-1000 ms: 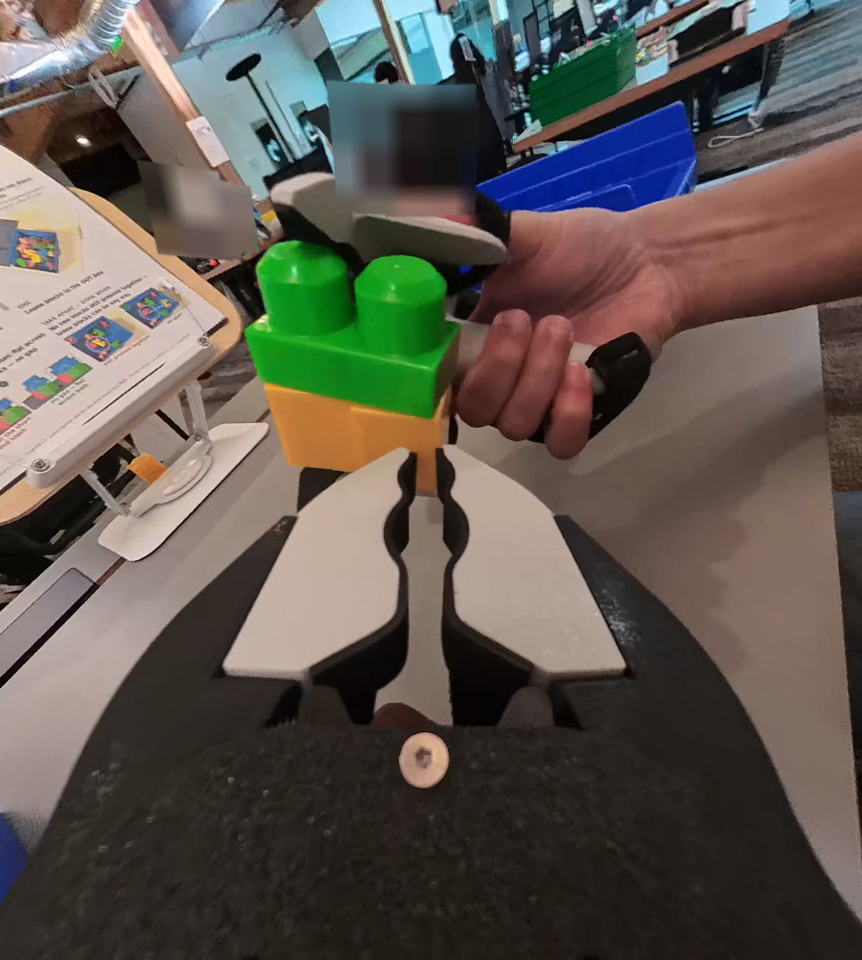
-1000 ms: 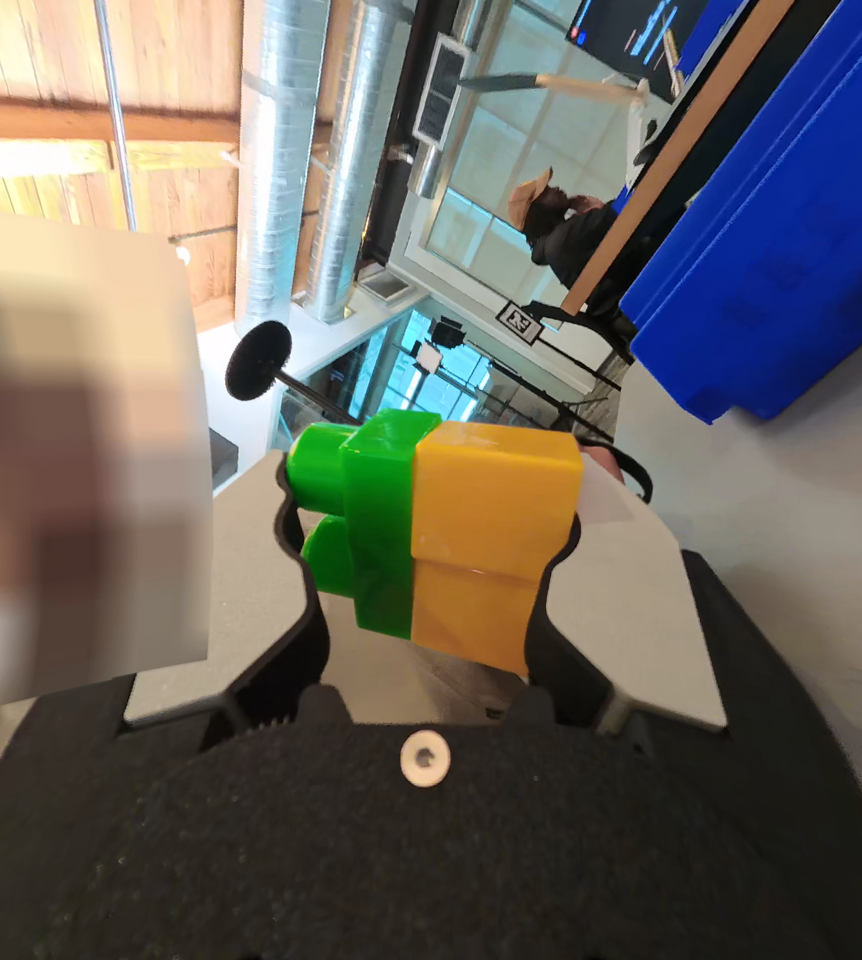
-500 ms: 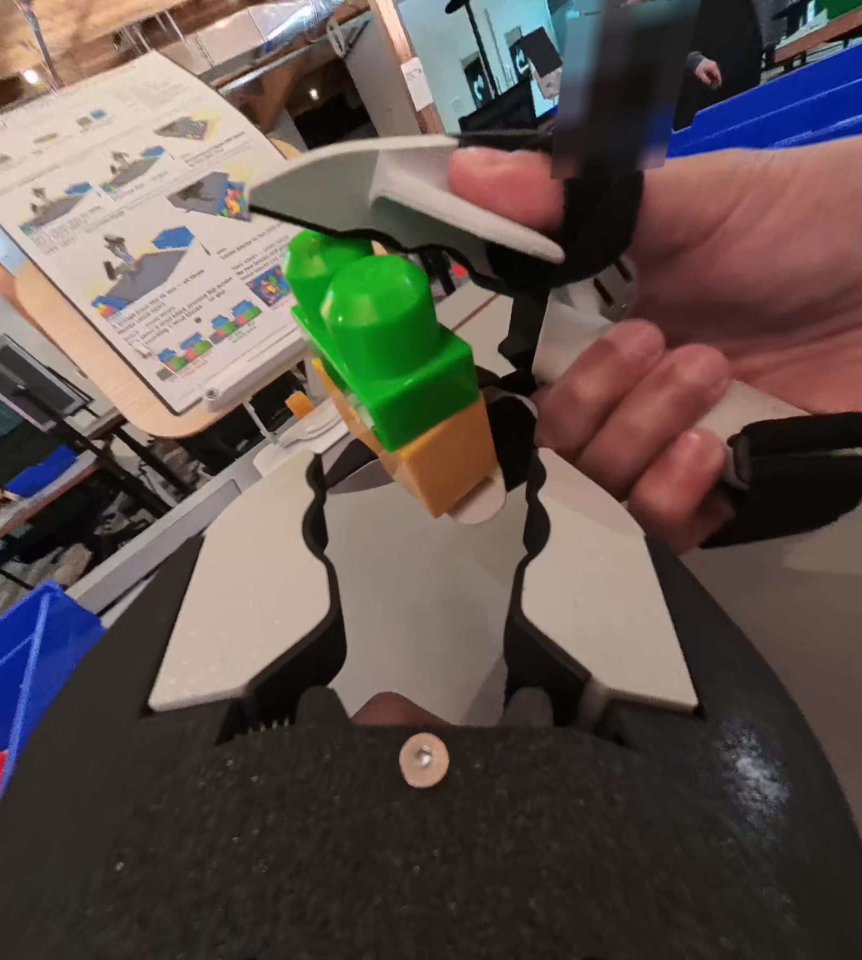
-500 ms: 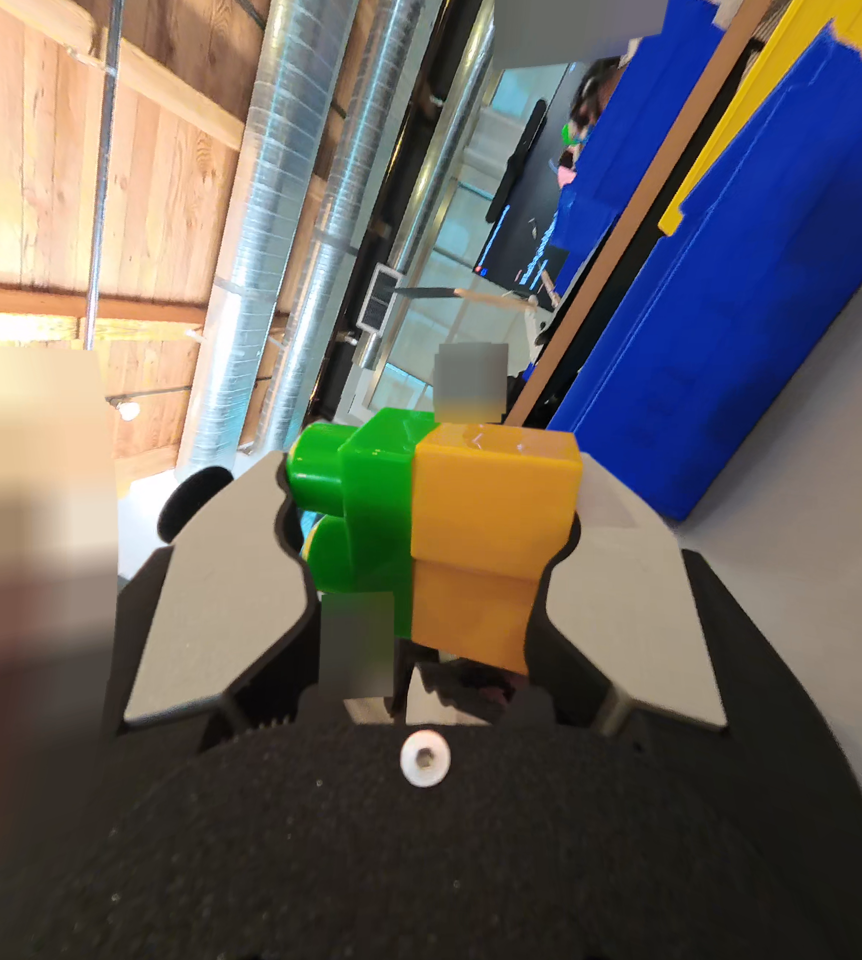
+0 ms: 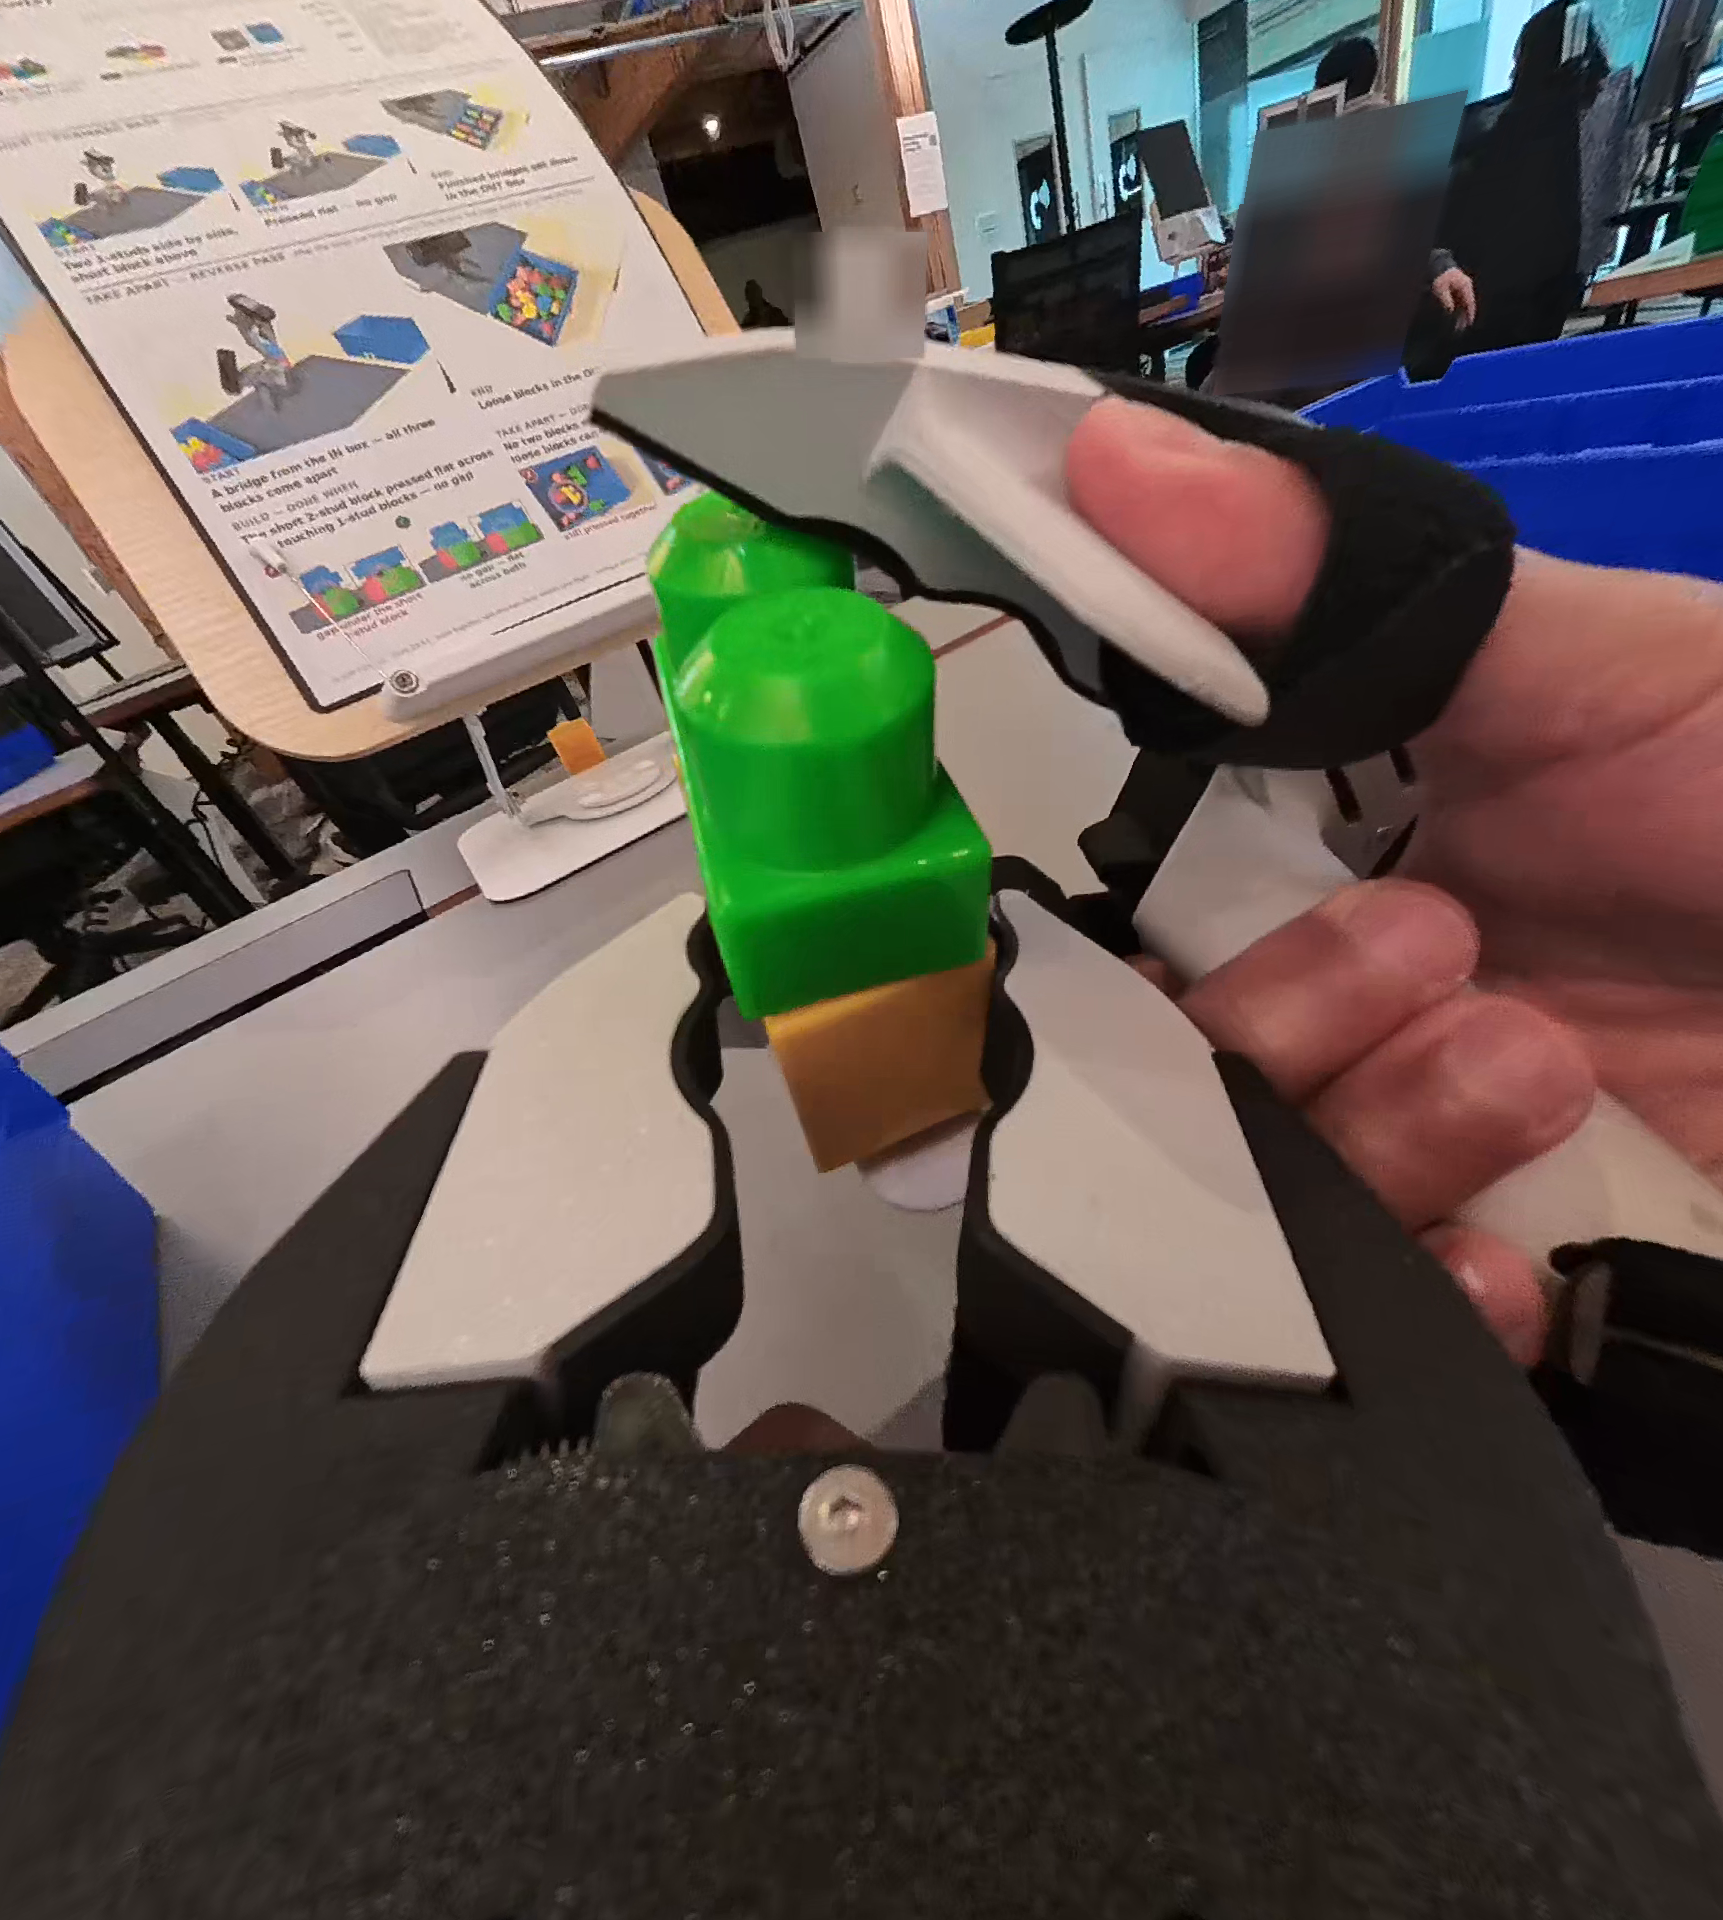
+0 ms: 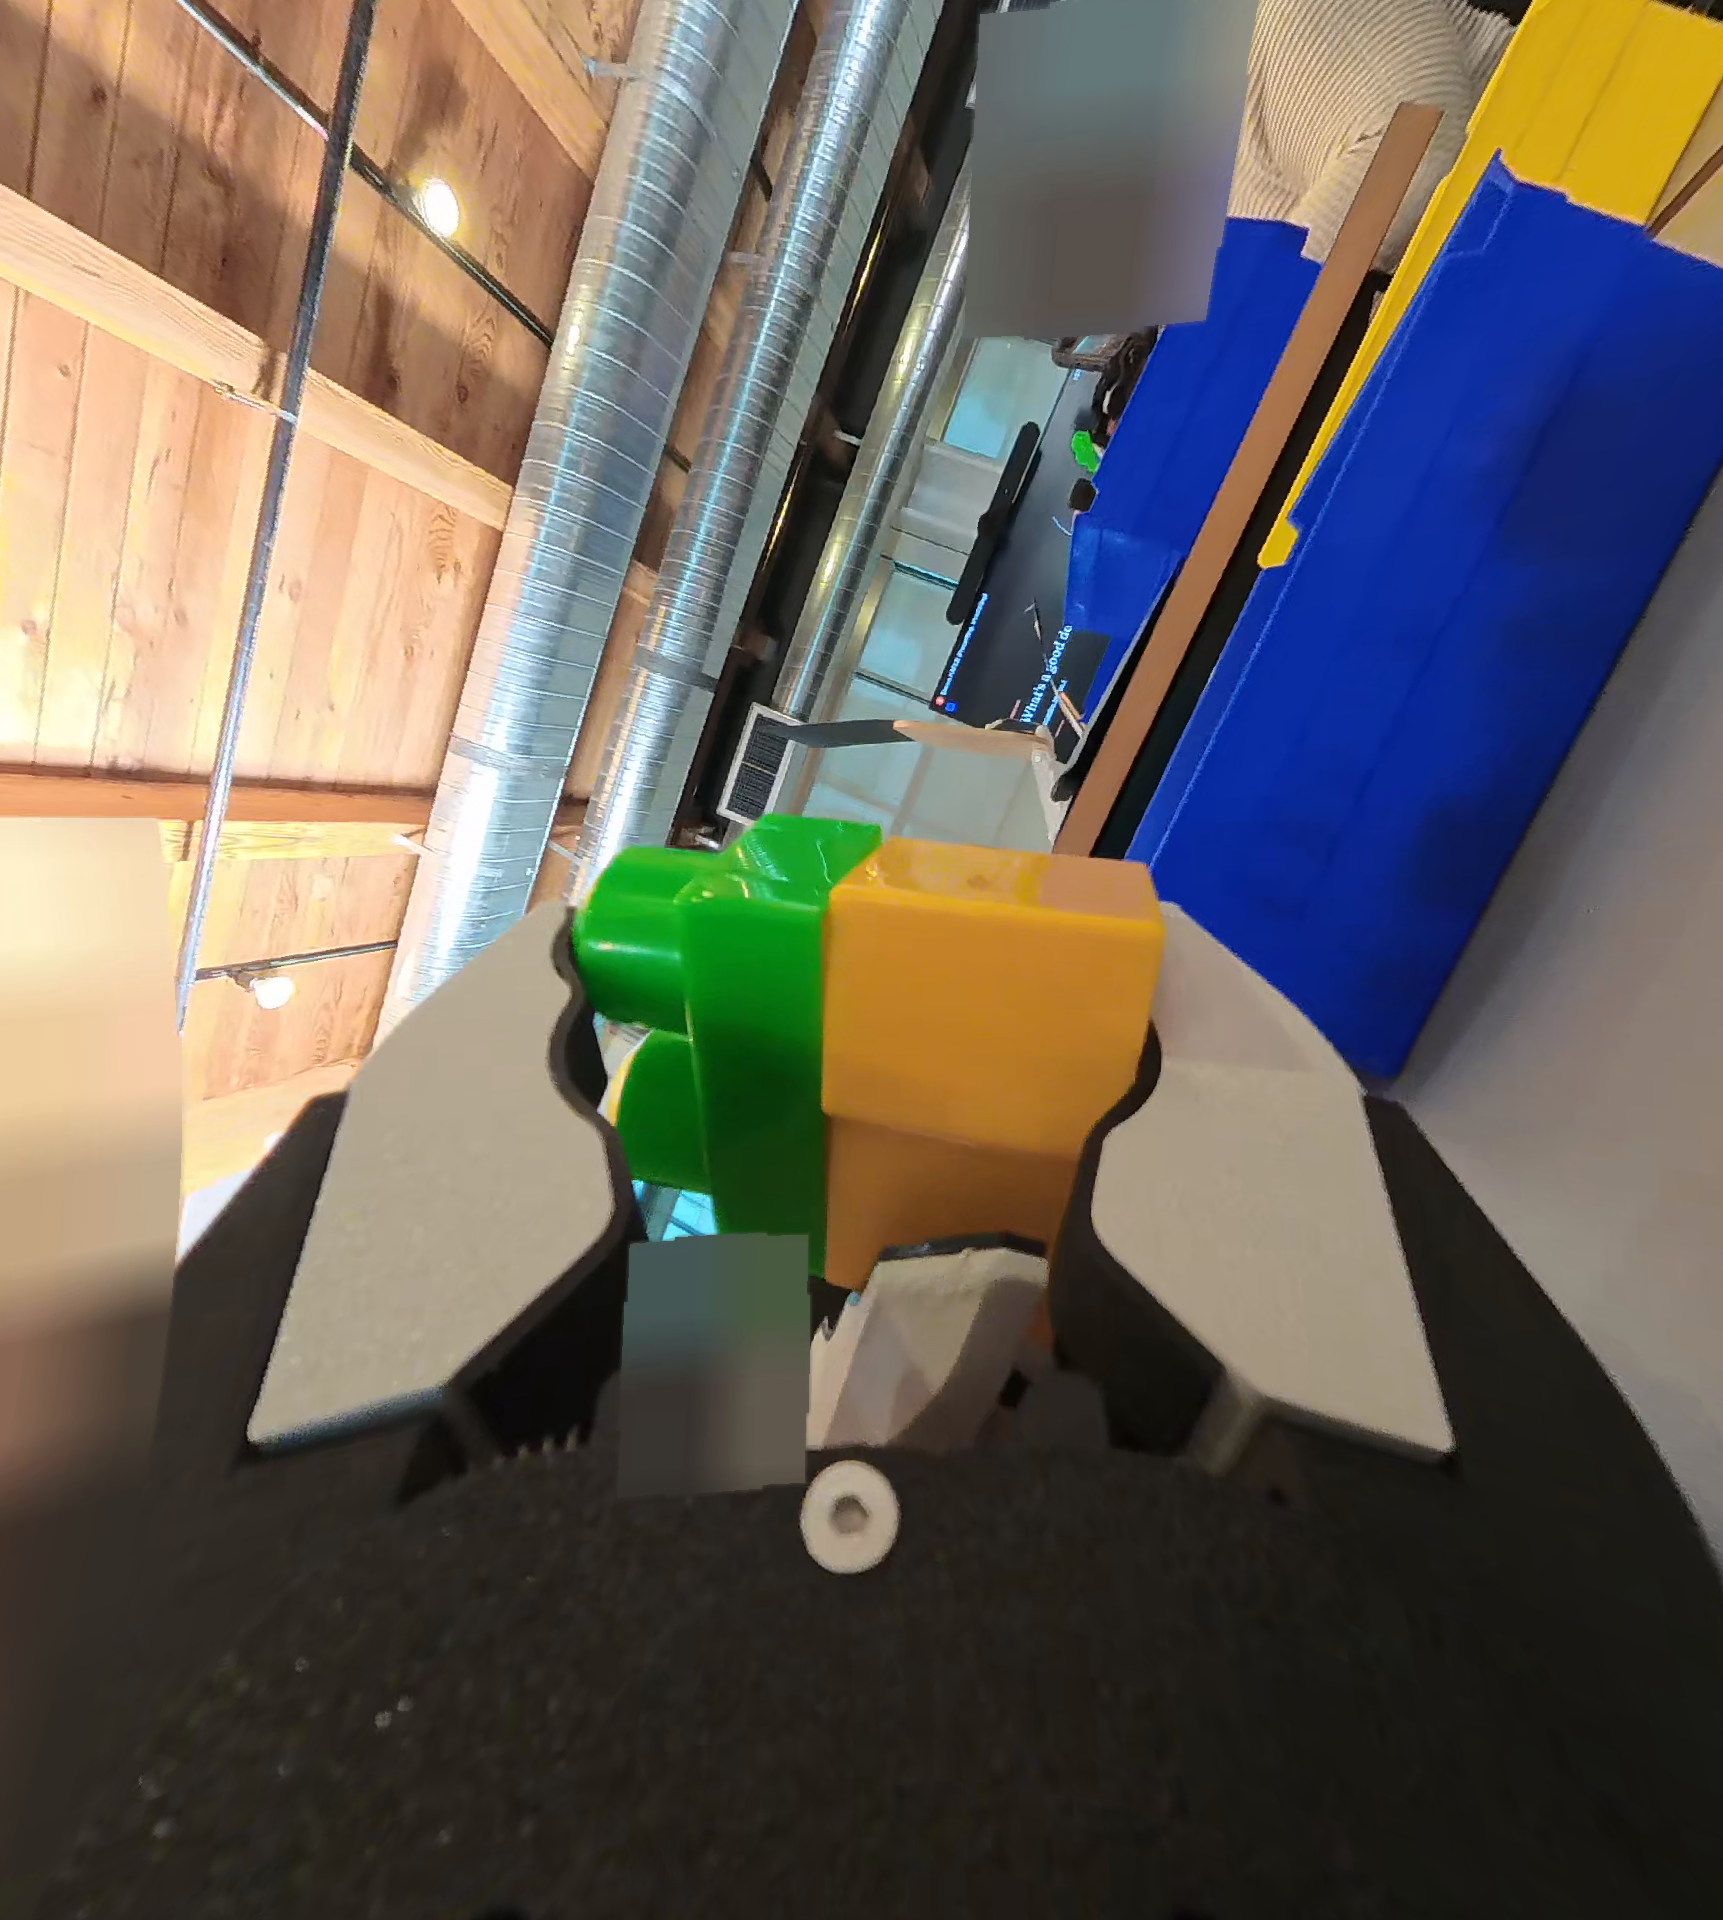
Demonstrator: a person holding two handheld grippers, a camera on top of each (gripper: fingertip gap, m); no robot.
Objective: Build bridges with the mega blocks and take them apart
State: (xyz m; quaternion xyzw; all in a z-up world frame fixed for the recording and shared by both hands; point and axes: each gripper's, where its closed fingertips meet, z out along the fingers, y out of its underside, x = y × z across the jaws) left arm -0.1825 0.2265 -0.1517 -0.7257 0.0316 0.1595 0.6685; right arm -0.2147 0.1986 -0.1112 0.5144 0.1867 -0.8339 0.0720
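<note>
The left gripper (image 5: pixel 852 1023) has narrowed from wide open around the orange block (image 5: pixel 883 1070), apparently just touching its sides, though contact is hard to judge. At twelve o'clock sits the green block (image 5: pixel 826 821), stacked on it. The right gripper (image 6: pixel 862 1023) still clamps the pair end to end, held off the table (image 5: pixel 317 1029). Pulling them apart looks ready to begin.

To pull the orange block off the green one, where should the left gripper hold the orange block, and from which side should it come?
Grip the orange block on its two flat side walls, below the seam with the green block. Come from the end facing the left gripper, whose fingers already flank those walls. The right gripper covers the top studs and the bottom face, so only the sides are free.
</note>
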